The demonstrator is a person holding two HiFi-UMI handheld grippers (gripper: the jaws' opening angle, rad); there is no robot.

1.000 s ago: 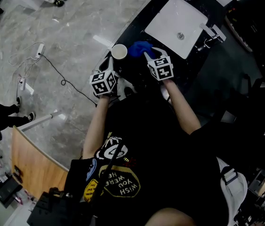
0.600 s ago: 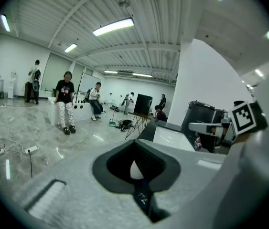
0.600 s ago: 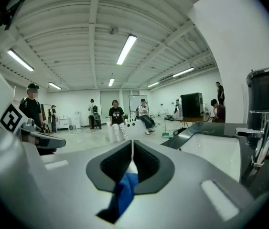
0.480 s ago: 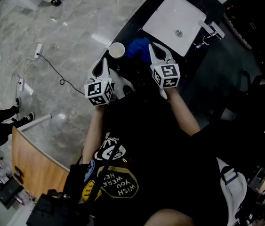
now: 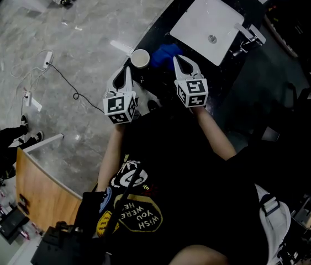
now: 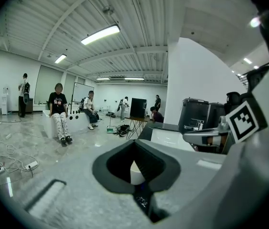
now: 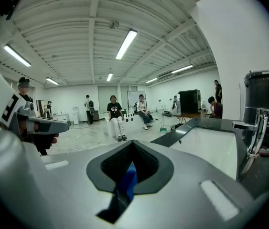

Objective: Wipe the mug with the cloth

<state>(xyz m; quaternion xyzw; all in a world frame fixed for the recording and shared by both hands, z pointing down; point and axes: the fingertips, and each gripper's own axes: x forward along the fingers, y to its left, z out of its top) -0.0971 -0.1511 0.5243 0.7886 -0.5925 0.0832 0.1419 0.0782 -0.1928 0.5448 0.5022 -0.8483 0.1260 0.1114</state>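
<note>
A white mug (image 5: 140, 58) stands near the edge of the black counter (image 5: 158, 26), with a blue cloth (image 5: 165, 54) lying just to its right. My left gripper (image 5: 126, 72) hovers short of the mug with its jaws together. Through their notch in the left gripper view, the mug (image 6: 136, 173) shows ahead of the left gripper (image 6: 135, 149). My right gripper (image 5: 179, 61) is shut at the cloth's near edge. In the right gripper view a strip of the cloth (image 7: 129, 178) shows in the slit of the right gripper (image 7: 132, 146). The cloth lies flat, not lifted.
A white sink (image 5: 196, 15) with a tap (image 5: 249, 36) lies beyond the cloth. A dark appliance (image 7: 263, 109) stands at the right. Power cables (image 5: 61, 79) trail over the grey floor left of the counter. Several people (image 6: 59, 111) are far across the room.
The right gripper's jaws, spread by the cloth a second ago, have come together. Both grippers have drawn back a little toward the person. Mug and cloth have not moved.
</note>
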